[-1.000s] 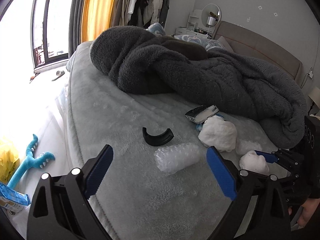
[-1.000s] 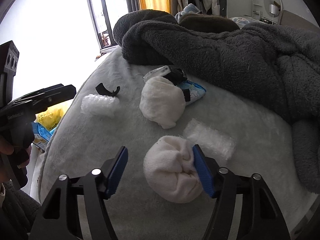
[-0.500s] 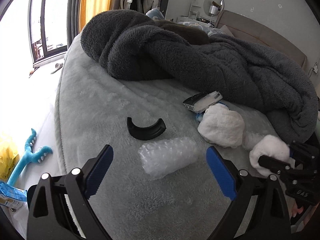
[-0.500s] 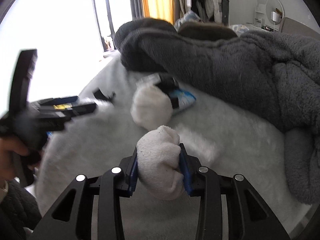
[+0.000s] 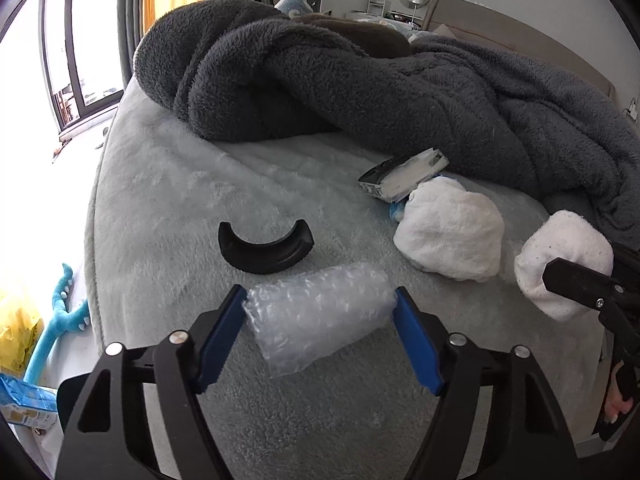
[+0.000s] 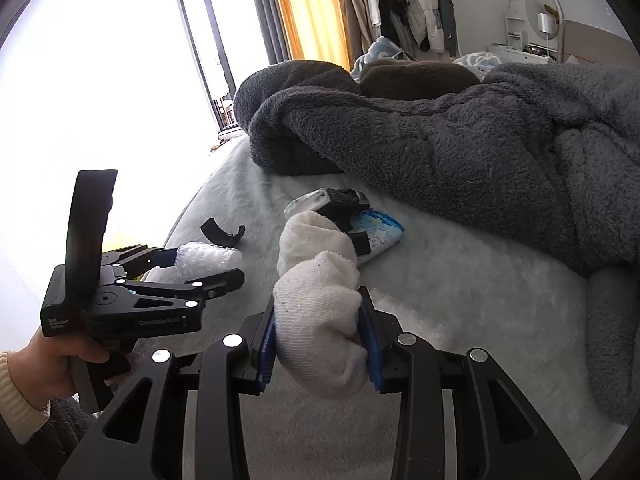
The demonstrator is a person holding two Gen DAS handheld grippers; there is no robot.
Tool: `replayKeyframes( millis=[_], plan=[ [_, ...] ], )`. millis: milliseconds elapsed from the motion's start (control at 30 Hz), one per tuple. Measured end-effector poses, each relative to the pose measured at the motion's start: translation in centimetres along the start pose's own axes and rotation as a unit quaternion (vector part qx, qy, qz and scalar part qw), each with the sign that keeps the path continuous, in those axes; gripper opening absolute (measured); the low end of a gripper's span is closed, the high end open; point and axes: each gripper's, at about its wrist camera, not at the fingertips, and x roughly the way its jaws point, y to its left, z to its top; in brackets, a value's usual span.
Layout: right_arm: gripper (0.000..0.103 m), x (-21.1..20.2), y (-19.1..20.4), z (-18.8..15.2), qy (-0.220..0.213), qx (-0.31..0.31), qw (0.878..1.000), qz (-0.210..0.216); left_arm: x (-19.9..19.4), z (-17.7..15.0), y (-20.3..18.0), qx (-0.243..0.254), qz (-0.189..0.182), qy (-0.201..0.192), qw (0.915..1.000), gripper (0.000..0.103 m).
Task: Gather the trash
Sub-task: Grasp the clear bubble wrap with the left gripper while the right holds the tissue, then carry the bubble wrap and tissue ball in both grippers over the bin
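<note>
A roll of clear bubble wrap [image 5: 320, 320] lies on the pale bed cover [image 5: 160, 200]. My left gripper [image 5: 318, 294] straddles it, its jaws closing, and both blue pads touch the roll's ends. From the right wrist view, that left gripper [image 6: 208, 266] holds the same bubble wrap [image 6: 208, 254]. My right gripper [image 6: 318, 304] is shut on a balled white sock [image 6: 320, 320], lifted slightly off the bed. The sock [image 5: 560, 252] also shows at the right of the left wrist view.
A second white sock ball [image 5: 452, 236], a black curved plastic piece [image 5: 264, 250], a white and black packet [image 5: 404, 174] and a blue wrapper [image 6: 380, 236] lie nearby. A bunched grey blanket [image 5: 360, 80] covers the far bed. On the floor left: blue toy [image 5: 64, 312], yellow bag [image 5: 16, 332].
My left gripper came forward and down over the bubble wrap and its jaws narrowed onto it. My right gripper closed on the white sock ball and raised it a little.
</note>
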Motion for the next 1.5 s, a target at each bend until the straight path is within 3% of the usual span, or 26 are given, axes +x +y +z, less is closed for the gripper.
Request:
replayKeyframes(
  millis=[200,500,767,1200,1500],
  plan=[
    [0.037,0.7,0.1,0.9,-0.003,0.018,1.000,0.009,-0.3,0.3,0.4,0.002,-0.022,-0.001,0.9998,0.066],
    [0.037,0.8,1.5,1.8,-0.017,0.040,0.999,0.014,-3.4,-0.1,1.8,0.005,-0.053,-0.034,0.9980,0.066],
    [0.037,1.0,4.2,2.8,-0.033,0.062,0.997,0.037,-6.2,-1.6,5.0,-0.013,-0.052,-0.038,0.9978,0.066],
    [0.037,2.7,11.9,2.8,-0.024,0.028,0.997,0.064,-10.2,-5.2,11.2,-0.041,-0.012,-0.039,0.9983,0.067],
    [0.037,4.8,17.2,3.5,-0.013,0.004,0.996,0.090,-9.8,-8.4,17.1,-0.073,0.040,0.006,0.9965,0.067]
  ],
)
